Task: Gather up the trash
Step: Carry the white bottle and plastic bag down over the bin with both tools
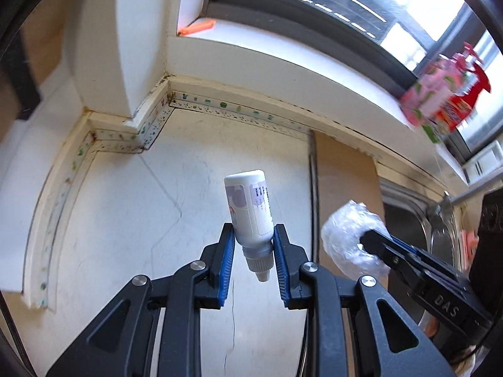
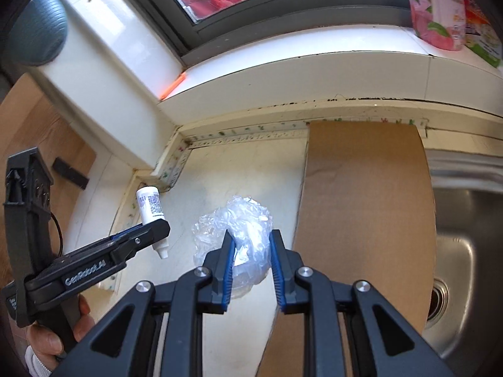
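Readable bits: "DAS" stamped in pale letters on the side of the right gripper, "GenRobot.AI" along the black body of the left gripper. Small bottle carries a label with barcode-like print, way too tiny to read.

White dropper bottle inverted; crumpled clear plastic

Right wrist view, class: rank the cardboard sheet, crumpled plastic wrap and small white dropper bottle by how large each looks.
1. Cardboard sheet, clearly largest.
2. Crumpled plastic wrap, though it sits nearest the camera.
3. Small white dropper bottle, smallest, held farther off.
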`<state>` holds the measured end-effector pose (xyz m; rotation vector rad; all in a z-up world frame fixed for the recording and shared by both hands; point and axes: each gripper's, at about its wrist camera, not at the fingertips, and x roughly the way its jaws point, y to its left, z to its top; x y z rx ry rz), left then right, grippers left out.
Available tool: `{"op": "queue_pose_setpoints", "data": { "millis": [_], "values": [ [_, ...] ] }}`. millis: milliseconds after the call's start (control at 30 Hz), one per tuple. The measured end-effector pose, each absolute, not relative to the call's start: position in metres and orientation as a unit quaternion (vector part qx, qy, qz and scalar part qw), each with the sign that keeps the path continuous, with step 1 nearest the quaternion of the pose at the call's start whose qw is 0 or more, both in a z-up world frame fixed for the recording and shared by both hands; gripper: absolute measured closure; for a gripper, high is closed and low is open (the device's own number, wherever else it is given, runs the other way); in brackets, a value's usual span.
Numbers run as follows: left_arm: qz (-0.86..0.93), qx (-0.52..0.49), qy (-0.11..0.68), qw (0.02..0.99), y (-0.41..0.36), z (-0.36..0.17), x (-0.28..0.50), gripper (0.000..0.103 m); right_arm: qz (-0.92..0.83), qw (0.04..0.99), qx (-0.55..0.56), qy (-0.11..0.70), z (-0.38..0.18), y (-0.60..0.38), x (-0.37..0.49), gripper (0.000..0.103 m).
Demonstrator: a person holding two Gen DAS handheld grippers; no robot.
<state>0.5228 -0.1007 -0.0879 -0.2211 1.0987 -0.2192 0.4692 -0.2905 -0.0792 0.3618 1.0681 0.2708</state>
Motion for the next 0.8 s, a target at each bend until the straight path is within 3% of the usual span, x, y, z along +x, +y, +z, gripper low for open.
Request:
{"op": "queue_pose_setpoints", "data": {
  "millis": [400, 800],
  "values": [
    [-0.172, -0.069, 0.474, 0.86, -0.052, -0.002, 0.328, 0.081, 0.14, 0.861, 0.164, 0.461, -0.015, -0.236, 0.309, 0.082],
    [-0.218, -0.046, 0.467, 0.856, -0.023, -0.011, 0.166, 0.081, 0.118, 0.873, 0.148, 0.449, -0.007, -0.182, 0.148, 0.082]
  ]
}}
